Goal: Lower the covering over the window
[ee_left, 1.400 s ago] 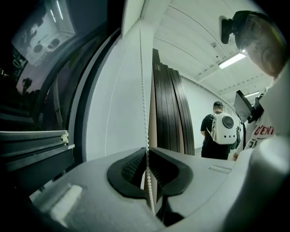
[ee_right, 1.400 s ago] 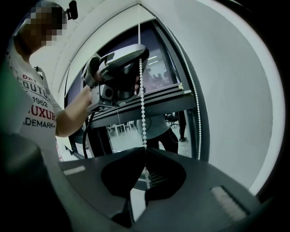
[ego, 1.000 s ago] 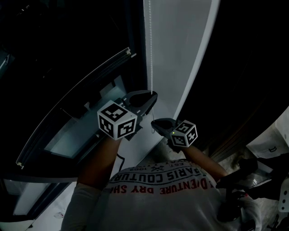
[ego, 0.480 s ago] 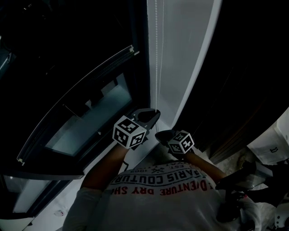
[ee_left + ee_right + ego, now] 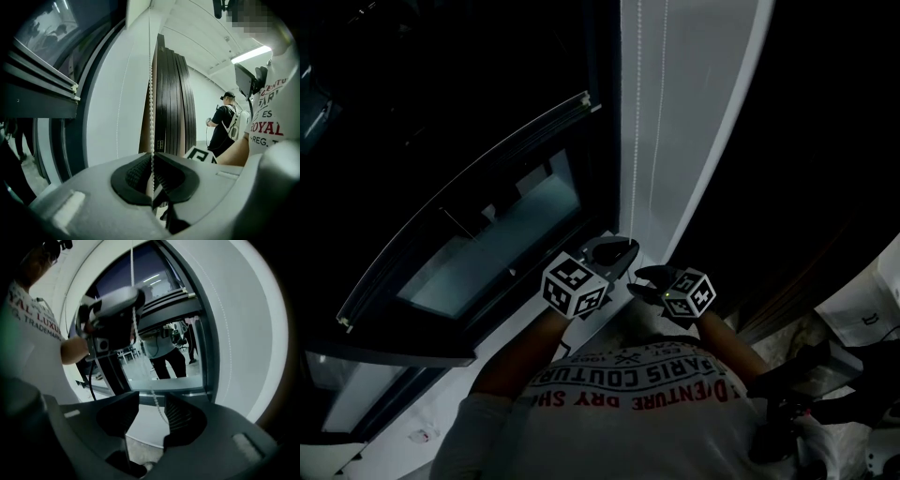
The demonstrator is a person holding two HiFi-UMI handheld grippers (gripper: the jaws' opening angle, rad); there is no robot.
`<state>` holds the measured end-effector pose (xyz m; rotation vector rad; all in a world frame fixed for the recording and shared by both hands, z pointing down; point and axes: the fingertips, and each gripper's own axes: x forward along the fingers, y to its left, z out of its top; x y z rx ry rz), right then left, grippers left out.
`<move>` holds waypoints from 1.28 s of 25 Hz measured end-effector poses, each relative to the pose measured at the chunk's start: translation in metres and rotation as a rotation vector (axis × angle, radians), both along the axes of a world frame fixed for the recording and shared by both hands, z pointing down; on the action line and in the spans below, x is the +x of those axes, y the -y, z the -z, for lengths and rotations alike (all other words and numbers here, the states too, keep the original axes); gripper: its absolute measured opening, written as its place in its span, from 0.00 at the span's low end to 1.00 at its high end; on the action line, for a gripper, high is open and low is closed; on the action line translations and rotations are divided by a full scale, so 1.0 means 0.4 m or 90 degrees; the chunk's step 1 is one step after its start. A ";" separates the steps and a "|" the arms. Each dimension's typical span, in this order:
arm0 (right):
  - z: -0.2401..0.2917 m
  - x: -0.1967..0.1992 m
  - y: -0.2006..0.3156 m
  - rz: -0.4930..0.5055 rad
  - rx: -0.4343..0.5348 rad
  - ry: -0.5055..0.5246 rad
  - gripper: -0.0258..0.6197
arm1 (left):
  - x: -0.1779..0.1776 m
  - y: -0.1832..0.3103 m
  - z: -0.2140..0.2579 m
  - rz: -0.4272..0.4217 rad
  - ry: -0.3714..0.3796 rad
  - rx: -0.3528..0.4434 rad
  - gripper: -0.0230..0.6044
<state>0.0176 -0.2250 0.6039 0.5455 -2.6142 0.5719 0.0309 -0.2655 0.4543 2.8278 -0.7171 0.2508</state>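
Down past the person's white shirt in the head view, the left gripper (image 5: 623, 247) and right gripper (image 5: 646, 274) sit close together at the foot of a pale roller blind (image 5: 698, 122). The blind hangs beside a dark window frame (image 5: 487, 178). A thin bead chain (image 5: 635, 141) runs down the blind's left edge to the left gripper.

From the left gripper view, the jaws are pressed together on the bead chain (image 5: 151, 93), which rises taut and straight from between the ribbed pads (image 5: 136, 171). The white blind lies left of it and a stack of dark panels (image 5: 173, 103) to the right.

From the right gripper view, the jaws stand apart, having just been opening. A slack length of chain (image 5: 158, 408) hangs between them, close to the right pad (image 5: 180, 416); whether it touches the pad I cannot tell. Higher up, the left gripper (image 5: 112, 319) pinches the same chain in front of the glass.
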 end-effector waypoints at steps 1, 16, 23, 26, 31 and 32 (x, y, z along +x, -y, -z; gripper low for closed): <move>0.041 0.011 0.013 0.003 0.005 0.013 0.29 | -0.003 -0.005 0.001 -0.001 0.001 0.002 0.07; 0.752 -0.062 0.109 0.008 0.288 0.195 0.21 | -0.017 -0.037 0.008 -0.002 -0.001 0.007 0.07; 0.773 -0.062 0.122 -0.017 0.281 0.209 0.06 | -0.024 -0.039 0.008 -0.002 -0.009 0.009 0.07; 0.773 -0.058 0.124 -0.022 0.267 0.227 0.05 | -0.027 -0.035 0.002 0.001 -0.009 0.006 0.07; 0.777 -0.056 0.118 -0.021 0.269 0.252 0.05 | -0.033 -0.025 0.002 0.009 -0.005 0.025 0.07; 0.777 -0.053 0.117 -0.023 0.271 0.256 0.05 | -0.033 -0.025 0.001 0.009 0.000 0.032 0.07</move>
